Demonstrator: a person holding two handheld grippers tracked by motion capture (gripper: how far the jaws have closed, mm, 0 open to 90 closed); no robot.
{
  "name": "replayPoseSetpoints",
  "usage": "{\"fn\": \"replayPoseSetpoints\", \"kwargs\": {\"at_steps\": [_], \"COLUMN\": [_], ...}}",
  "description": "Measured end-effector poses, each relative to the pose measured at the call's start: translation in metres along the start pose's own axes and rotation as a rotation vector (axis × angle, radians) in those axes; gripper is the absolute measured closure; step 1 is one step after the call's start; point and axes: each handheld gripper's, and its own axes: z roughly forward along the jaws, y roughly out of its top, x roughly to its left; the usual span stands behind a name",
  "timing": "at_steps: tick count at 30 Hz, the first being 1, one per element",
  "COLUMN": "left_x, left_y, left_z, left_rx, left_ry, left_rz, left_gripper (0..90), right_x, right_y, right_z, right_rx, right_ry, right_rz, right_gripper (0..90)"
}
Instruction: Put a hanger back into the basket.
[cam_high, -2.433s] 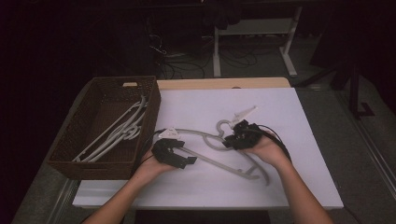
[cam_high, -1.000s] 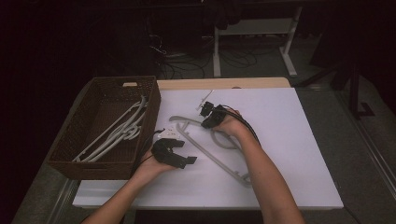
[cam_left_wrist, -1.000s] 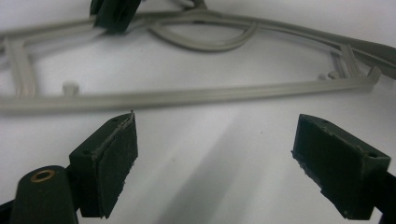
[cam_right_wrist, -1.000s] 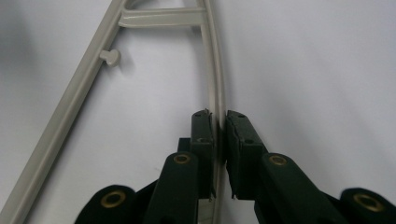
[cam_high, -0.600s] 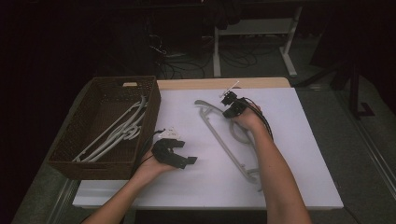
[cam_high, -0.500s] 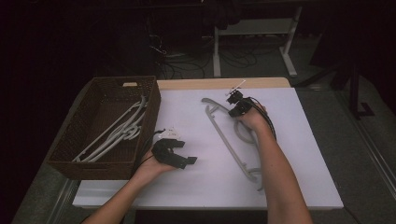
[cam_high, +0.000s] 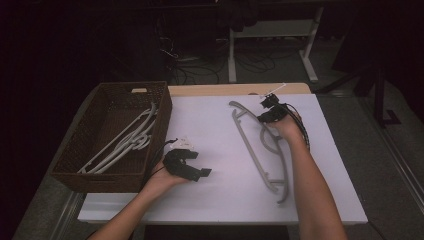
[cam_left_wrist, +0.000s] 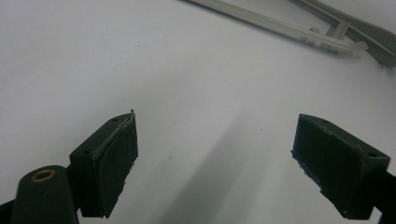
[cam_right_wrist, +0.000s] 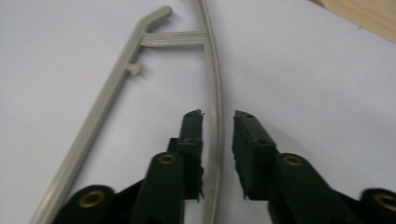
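A grey plastic hanger (cam_high: 252, 145) lies flat on the white table (cam_high: 215, 125), running from front to back at the right of centre. My right gripper (cam_high: 270, 102) is at its far end. In the right gripper view the hanger's thin arm (cam_right_wrist: 215, 79) runs between the jaws of my right gripper (cam_right_wrist: 218, 116). The jaws have just been opening, and a gap shows beside the arm. My left gripper (cam_high: 197, 172) rests near the front of the table, left of centre. It stands wide open (cam_left_wrist: 215, 135) over bare table, with the hanger (cam_left_wrist: 289, 30) farther off.
A brown wicker basket (cam_high: 112, 90) stands on the table's left side with several grey hangers (cam_high: 125, 142) in it. A wooden strip (cam_high: 220, 89) edges the back of the table. Beyond it are a white stand (cam_high: 232, 55) and cables on a dark floor.
My right hand has carried the hanger's hook end from the table's middle toward the back right, swinging the hanger to lie front to back. My left gripper has stayed put.
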Motion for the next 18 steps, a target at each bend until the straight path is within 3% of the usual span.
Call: {"fn": "replayPoseSetpoints", "kwargs": {"at_steps": [4,12,18], "left_x": [0.0,-0.001,0.0], "left_y": [0.0,0.0,0.0], "left_z": [0.0,0.001,0.001], "left_rx": [0.001,0.002,-0.006], "left_ry": [0.001,-0.004,-0.004], "left_rz": [0.0,0.0,-0.002], "left_gripper": [14.2,14.2,14.2], "right_x": [0.0,0.004,0.014], "right_y": [-0.023,-0.084,-0.118], "right_z": [-0.023,-0.058,-0.077], "right_rx": [-0.002,0.012,0.007], "right_ry": [0.014,0.028,0.025], "right_rz": [-0.005,-0.012,-0.034], "right_gripper": [88.6,88.8,88.7]}}
